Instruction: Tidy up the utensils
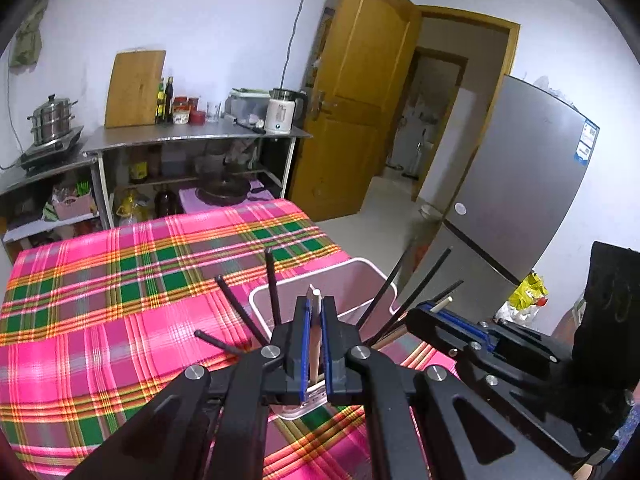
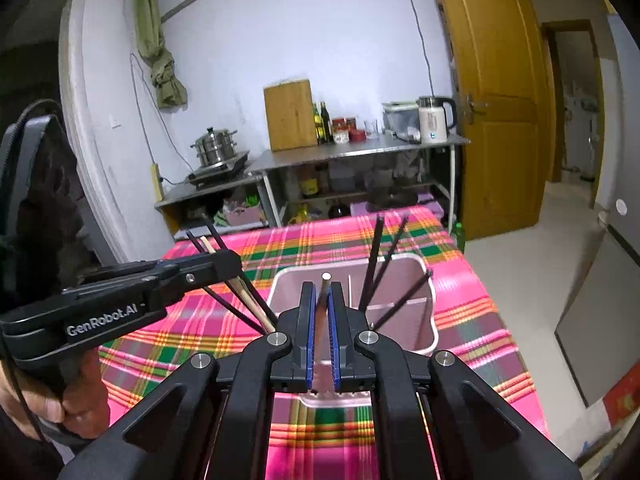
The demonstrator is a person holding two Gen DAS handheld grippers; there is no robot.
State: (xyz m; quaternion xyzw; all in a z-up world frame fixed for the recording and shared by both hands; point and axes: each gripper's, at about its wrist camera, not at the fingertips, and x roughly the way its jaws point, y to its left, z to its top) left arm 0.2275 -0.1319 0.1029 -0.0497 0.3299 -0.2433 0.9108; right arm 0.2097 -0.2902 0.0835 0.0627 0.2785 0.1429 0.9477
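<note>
While clenched on a pale, round wooden chopstick [image 1: 315,346], hangs over the near-left part of a pale pink, glossy plastic utensil holder [image 1: 360,261] with rounded corners. So much for the left gripper [image 1: 316,302], blue ribbed pads shut on the smooth stick. Long axis of that stick in line with the fingers, aimed forward and down at the holder's opening. Cannot tell whether its lower end is already past the rim.

Further along, thin matte black chopsticks [image 1: 234,304] fanned out of the holder, some leaning left, some right. Inside, a flat divider wall splitting it into compartments. Underneath, a pink, green and orange plaid tablecloth [image 1: 120,280], slightly sheeny.

On the right, the right gripper [image 2: 318,286] — likewise squeezed shut, on a dark brown chopstick with a pale tip [image 2: 322,312]. Same lie: along the fingers, with the holder's middle directly ahead and below. Neither hand plainly nearer; probably a straight lowering for both, then letting go.
</note>
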